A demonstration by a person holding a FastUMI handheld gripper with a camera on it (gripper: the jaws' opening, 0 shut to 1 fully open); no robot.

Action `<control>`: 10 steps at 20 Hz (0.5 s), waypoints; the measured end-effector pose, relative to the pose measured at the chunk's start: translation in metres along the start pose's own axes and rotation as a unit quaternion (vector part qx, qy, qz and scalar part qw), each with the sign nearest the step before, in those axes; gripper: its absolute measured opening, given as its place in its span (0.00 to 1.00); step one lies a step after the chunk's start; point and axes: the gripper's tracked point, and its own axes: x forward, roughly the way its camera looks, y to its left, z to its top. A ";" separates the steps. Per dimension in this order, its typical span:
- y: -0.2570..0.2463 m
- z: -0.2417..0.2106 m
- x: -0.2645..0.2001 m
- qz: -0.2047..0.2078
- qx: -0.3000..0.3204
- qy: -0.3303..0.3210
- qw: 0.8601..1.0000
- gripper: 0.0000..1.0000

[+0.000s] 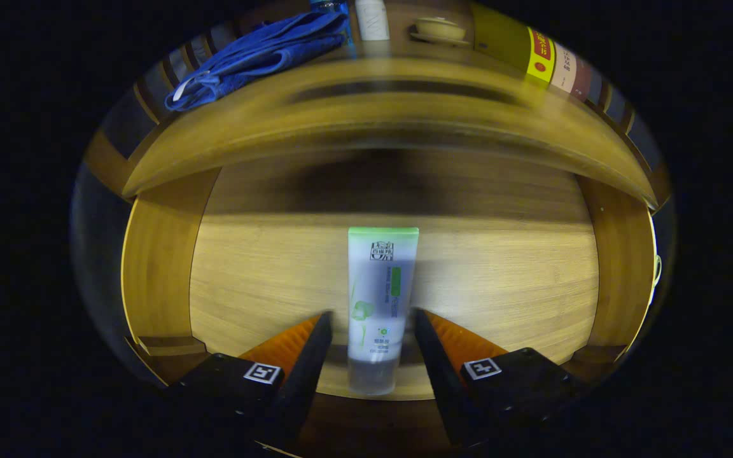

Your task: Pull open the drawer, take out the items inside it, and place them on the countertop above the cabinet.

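Tube [379, 305] lies flat on the drawer [500, 286] floor, lengthwise between the fingers [306, 356], cap end nearest the gripper [373, 327], green end pointing toward the back. Fingers spread apart, one on each side of the tube, small gaps visible; not clamped. Gripper angled down into the open drawer. Bare floor on both sides of the tube, out to the side walls. Tabletop [379, 83] edge overhangs beyond; blue cloth [258, 54], cup [439, 28], box [541, 57] sit on it.

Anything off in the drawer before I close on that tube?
Nothing stands out. The tube lies straight on the drawer floor between the open gripper fingers, cap end toward the gripper, no spill or damage visible.
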 end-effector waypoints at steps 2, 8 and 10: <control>0.000 0.000 0.001 -0.002 -0.007 -0.001 1.000 0.80; -0.002 0.016 -0.017 0.007 -0.006 -0.030 1.000 0.57; -0.005 0.009 -0.022 0.014 -0.001 -0.037 0.999 0.56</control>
